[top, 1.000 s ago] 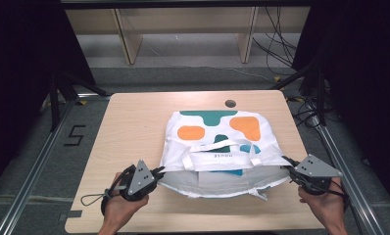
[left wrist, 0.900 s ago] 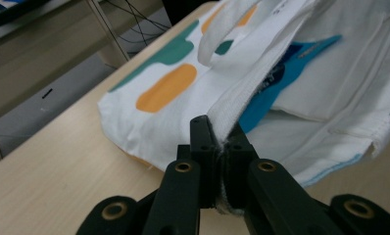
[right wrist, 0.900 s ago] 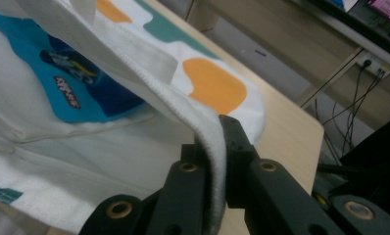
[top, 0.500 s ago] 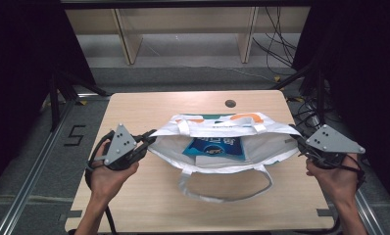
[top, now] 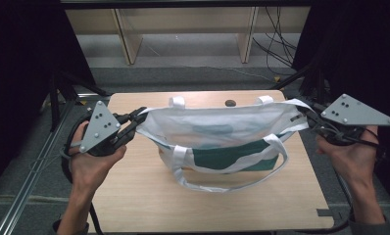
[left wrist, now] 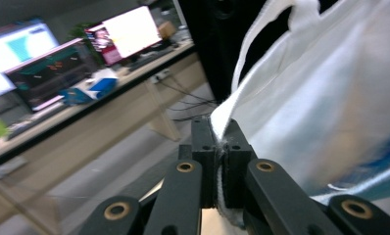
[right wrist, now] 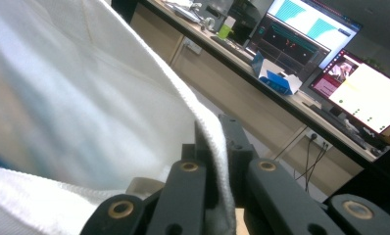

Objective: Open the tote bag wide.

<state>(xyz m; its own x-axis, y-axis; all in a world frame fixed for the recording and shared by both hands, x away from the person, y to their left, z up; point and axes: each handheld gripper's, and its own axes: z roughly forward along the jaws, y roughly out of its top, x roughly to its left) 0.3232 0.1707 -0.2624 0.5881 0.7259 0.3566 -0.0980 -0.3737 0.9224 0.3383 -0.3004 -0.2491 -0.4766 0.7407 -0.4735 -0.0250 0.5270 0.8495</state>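
A white tote bag (top: 217, 129) with teal patches hangs stretched between my two grippers above the wooden table (top: 134, 196). My left gripper (top: 136, 120) is shut on the bag's left top corner; in the left gripper view its jaws pinch the white cloth (left wrist: 301, 98) at the gripper (left wrist: 221, 134). My right gripper (top: 301, 117) is shut on the right top corner, and in the right gripper view the cloth edge (right wrist: 134, 98) runs between the jaws of the gripper (right wrist: 215, 132). One handle loop (top: 232, 183) droops toward the table. Two short handle ends (top: 177, 102) stick up at the far rim.
A small dark round spot (top: 229, 103) lies near the table's far edge. Wooden shelf legs (top: 126, 36) stand beyond the table, and cables (top: 276, 44) trail on the floor at the back right. Desks with lit monitors (right wrist: 305, 24) stand in the background of the gripper views.
Both grippers have risen and drawn the bag up off the table. The bag, flat a second ago, now hangs upright and taut between them.
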